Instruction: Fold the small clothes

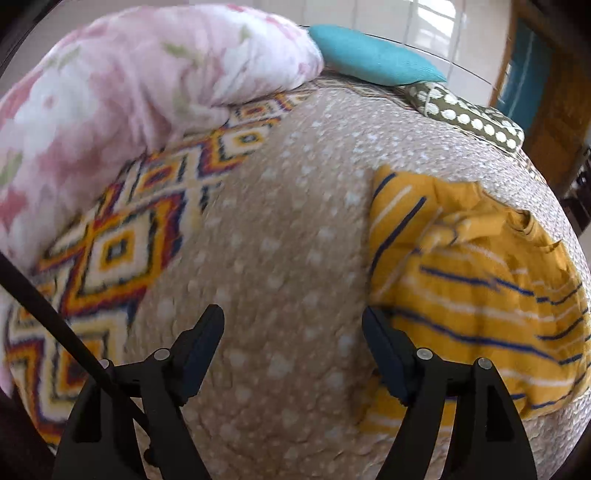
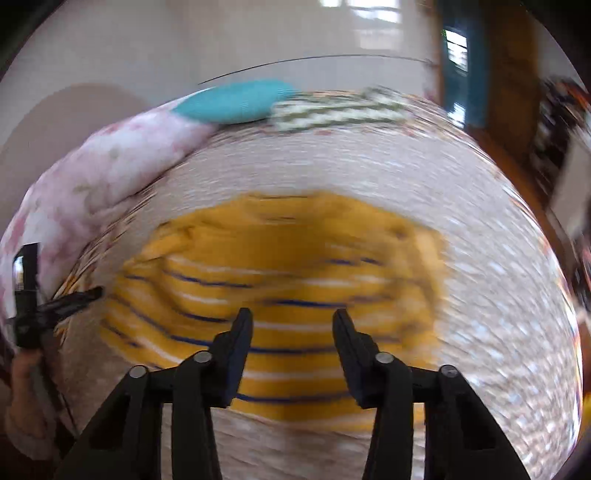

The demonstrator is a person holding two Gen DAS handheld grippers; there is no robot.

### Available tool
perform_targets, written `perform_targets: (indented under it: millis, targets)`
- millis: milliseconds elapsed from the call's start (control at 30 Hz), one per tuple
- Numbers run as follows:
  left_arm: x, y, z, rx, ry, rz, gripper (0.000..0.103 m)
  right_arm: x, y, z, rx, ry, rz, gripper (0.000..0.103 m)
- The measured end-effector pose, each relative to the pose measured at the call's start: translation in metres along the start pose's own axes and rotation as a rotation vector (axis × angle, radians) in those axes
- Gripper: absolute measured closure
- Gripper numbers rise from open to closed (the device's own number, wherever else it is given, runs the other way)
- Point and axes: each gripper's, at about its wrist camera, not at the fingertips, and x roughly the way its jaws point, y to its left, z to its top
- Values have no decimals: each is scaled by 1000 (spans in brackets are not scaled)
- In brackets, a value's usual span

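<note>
Shirt (image 2: 280, 280) lay dead ahead of the right gripper (image 2: 292, 321), stripes crosswise. Left gripper (image 1: 293, 317) sat off its left edge. Both grippers were spread, empty.

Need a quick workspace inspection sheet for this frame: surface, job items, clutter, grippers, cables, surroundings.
Surface: beige dotted bedspread; patterned blanket along its left edge.
Job's things: yellow striped garment lying crumpled on the spread, not held.
Clutter: pink floral quilt, teal pillow, olive polka-dot pillow at the far side.
Grippers: left hand-held gripper open, over bare spread beside the garment; right hand-held gripper open, over the garment.
Cables: dark cable by the left hand-held gripper.
Surroundings: white wall, window, wooden door frame.
</note>
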Motion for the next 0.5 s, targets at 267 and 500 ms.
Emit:
perform_targets:
  millis: [267,500]
  targets:
    - [10,23,-28,-40,-35,-110,20,125,125,54,-180,142,1,67]
    - [17,26,-27,-58,-26,-192,8,227,176,99,-268,250,-119,67]
